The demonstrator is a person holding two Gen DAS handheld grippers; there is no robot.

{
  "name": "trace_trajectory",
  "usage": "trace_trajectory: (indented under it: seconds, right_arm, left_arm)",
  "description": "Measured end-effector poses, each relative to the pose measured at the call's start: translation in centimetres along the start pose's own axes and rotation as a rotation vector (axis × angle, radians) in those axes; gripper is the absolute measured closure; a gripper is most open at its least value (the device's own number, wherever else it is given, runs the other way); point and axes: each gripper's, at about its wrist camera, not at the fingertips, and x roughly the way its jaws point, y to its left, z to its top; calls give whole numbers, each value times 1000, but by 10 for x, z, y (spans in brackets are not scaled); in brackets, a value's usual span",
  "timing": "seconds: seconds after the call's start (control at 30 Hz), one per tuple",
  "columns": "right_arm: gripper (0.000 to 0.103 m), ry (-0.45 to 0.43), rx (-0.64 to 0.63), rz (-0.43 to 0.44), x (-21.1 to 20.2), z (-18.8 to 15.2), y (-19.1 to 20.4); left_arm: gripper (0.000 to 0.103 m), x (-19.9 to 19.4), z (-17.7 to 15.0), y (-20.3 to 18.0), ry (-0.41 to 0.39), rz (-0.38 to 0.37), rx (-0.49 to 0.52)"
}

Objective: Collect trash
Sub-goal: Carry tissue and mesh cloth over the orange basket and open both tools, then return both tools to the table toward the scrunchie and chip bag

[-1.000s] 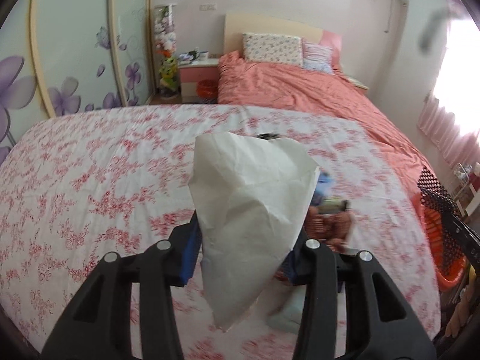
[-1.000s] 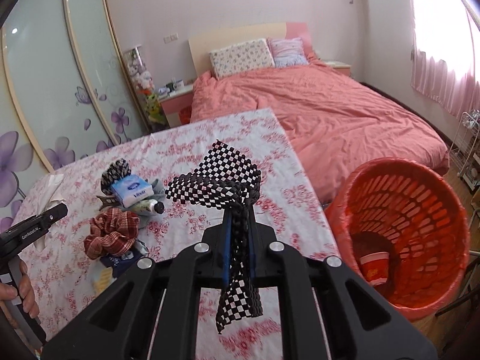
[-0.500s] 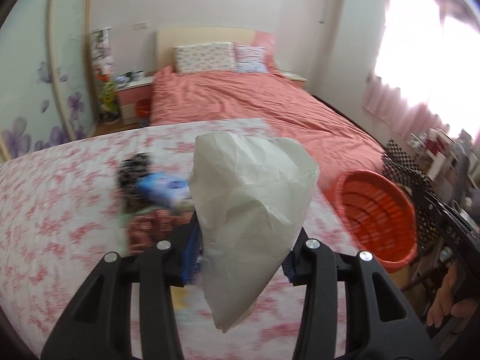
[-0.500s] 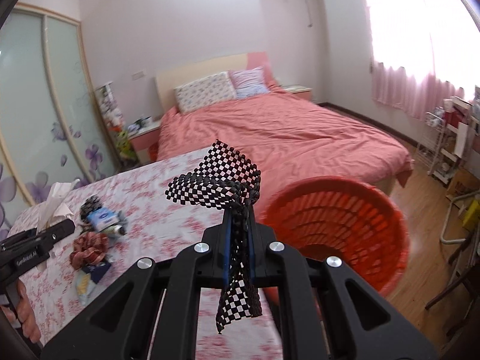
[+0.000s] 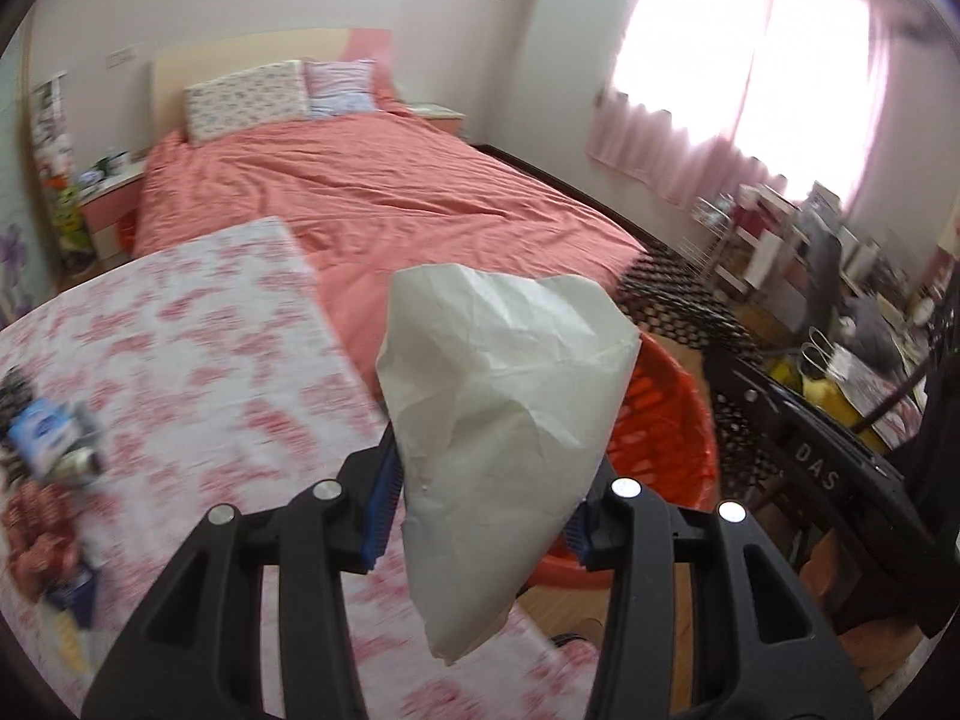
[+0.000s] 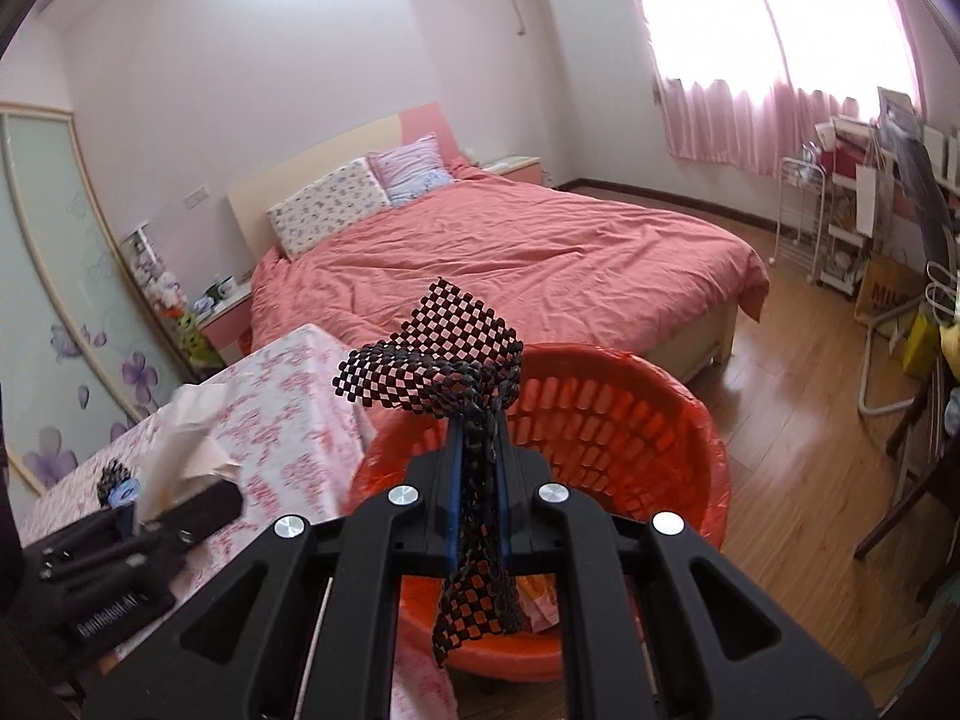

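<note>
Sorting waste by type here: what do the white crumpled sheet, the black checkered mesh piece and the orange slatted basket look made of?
White crumpled sheet: likely paper, matte, holding sharp creases.
Black checkered mesh piece: probably soft rubbery or foam netting, since it hangs limp and bunches where pinched.
Orange slatted basket: moulded plastic, slightly glossy, with even slots.

Left claw (image 5: 480, 510): black frame, blue pads, silver screws; right claw (image 6: 478, 516) likewise.
</note>
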Motion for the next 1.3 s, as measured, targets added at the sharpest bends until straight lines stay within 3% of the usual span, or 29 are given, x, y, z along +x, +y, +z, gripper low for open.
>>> trace_trajectory:
  seconds: [0.2, 0.27, 0.43, 0.57, 0.8, 0.97, 1.07, 1.13, 1.3]
  right_arm:
    - [94, 18, 38, 6, 17, 4, -20]
    - [93, 30, 56, 18, 23, 4, -29]
    - [65, 58, 74, 11, 33, 0, -37]
    - [60, 67, 71, 5, 32, -3, -35]
    - [55, 53, 51, -24, 19, -3, -32]
    - [52, 43, 20, -45, 14, -2, -28]
    - [44, 34, 1, -47, 8, -4, -21]
    - [33, 24, -21, -50, 3, -9, -13]
    - [14, 15, -107, -56, -7, -21, 17]
  left_arm:
    - [58, 48, 11, -27, 45, -33, 40]
    - [51, 62, 11, -28, 63, -22, 46]
    - [36, 78, 10, -17, 94, 15, 30]
    - [32, 80, 5, -3, 108, 29, 9]
    - [28, 73, 5, 1, 95, 26, 4]
    - [23, 53, 1, 9, 58, 77, -2]
    - [11, 37, -7, 24, 60, 106, -40]
    - [4, 25, -13, 36, 59, 143, -64]
    - [4, -12, -36, 71, 65, 282, -112]
